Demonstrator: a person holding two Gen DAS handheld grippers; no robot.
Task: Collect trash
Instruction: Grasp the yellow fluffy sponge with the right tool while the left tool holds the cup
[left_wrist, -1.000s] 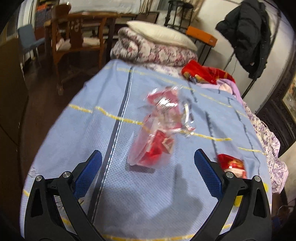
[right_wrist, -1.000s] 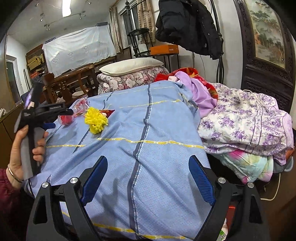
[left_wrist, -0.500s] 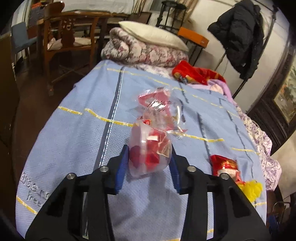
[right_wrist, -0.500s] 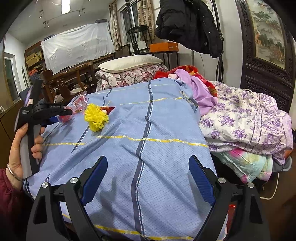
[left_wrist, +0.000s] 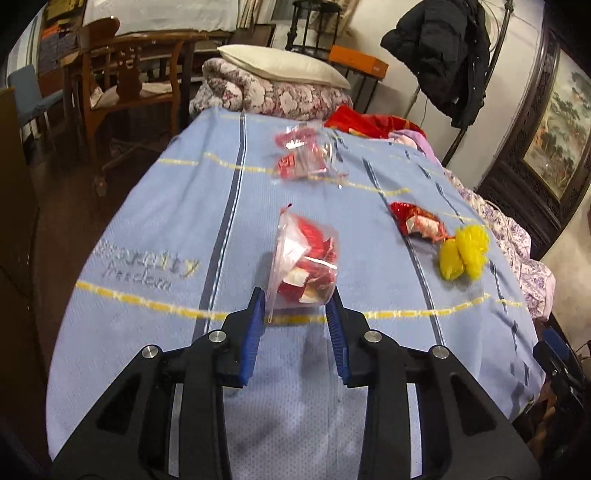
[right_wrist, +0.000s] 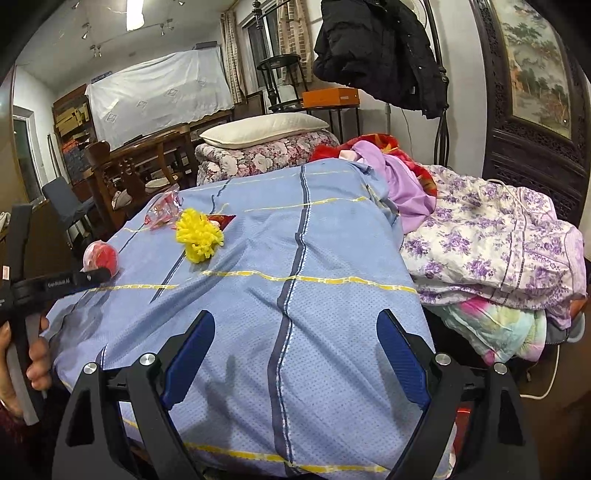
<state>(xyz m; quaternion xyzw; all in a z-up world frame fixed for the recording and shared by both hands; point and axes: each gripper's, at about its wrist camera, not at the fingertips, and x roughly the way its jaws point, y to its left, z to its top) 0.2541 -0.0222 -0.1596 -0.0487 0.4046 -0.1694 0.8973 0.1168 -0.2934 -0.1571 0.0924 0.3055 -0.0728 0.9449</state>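
Four bits of rubbish show in the left wrist view, all on the blue bedspread (left_wrist: 147, 229). The left gripper (left_wrist: 297, 301) has just been closing, and its blue pads now pinch the near end of a clear bag (left_wrist: 306, 262) stuffed with red and white scraps; the bag juts forward from the jaws above the cloth. Farther up the bed lies a second clear bag (left_wrist: 303, 155) with red contents, flat on the bedspread and well apart from the held one. To the right sit a red wrapper (left_wrist: 419, 221) and, just beside it, a yellow fluffy ball (left_wrist: 463, 253). At the far end a white pillow (left_wrist: 284, 66) rests on a folded flowered quilt (left_wrist: 273, 98), and a black jacket (left_wrist: 443, 48) hangs by the wall. In the right wrist view the right gripper (right_wrist: 295, 354) hangs over the near edge of the bedspread with its jaws spread wide and nothing between them. At the left edge a hand (right_wrist: 22, 354) grips the handle of the left tool, whose tip holds the bag, seen here as a red lump. The yellow ball lies near it, with the second bag behind. A heap of flowered bedding (right_wrist: 491, 243) is piled on the right.
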